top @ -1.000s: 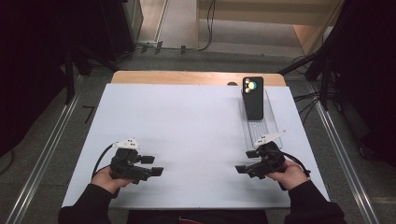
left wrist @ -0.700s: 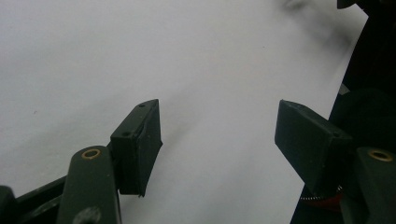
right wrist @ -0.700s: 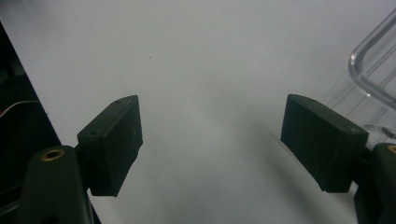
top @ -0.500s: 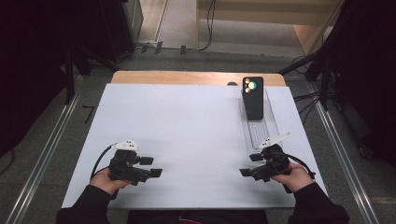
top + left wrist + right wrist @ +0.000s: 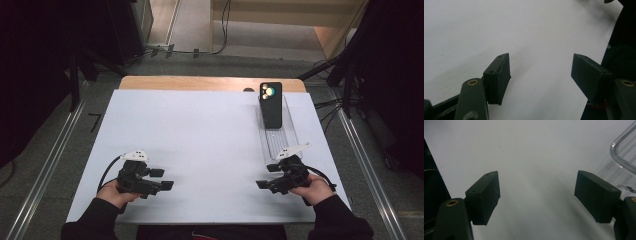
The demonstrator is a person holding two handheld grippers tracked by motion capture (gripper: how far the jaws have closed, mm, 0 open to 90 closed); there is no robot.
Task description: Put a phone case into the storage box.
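On the white table top [image 5: 200,140], both grippers sit low at the near edge, well apart from each other. Left gripper [image 5: 162,179]: jaws spread wide, nothing between them, pointing across the table toward the right gripper. In the left gripper view its pads [image 5: 499,78] hang over bare white surface. Right gripper [image 5: 265,176]: jaws also wide apart, empty, pointing back toward the left one; the right gripper view shows bare table between its pads [image 5: 485,197].

The clear plastic tray [image 5: 292,137] lies just beyond the right gripper, its near end close beside the gripper body, not touching as far as can be told. Its rounded transparent corner [image 5: 624,152] shows at the right edge of the right gripper view. The black phone [image 5: 271,105] lies in the tray's far end, back side up, camera lenses at the far tip, well ahead of the right gripper and far across from the left one.

The person's hands [image 5: 316,189] wrap the gripper handles; dark sleeves [image 5: 90,225] come in from the near edge.
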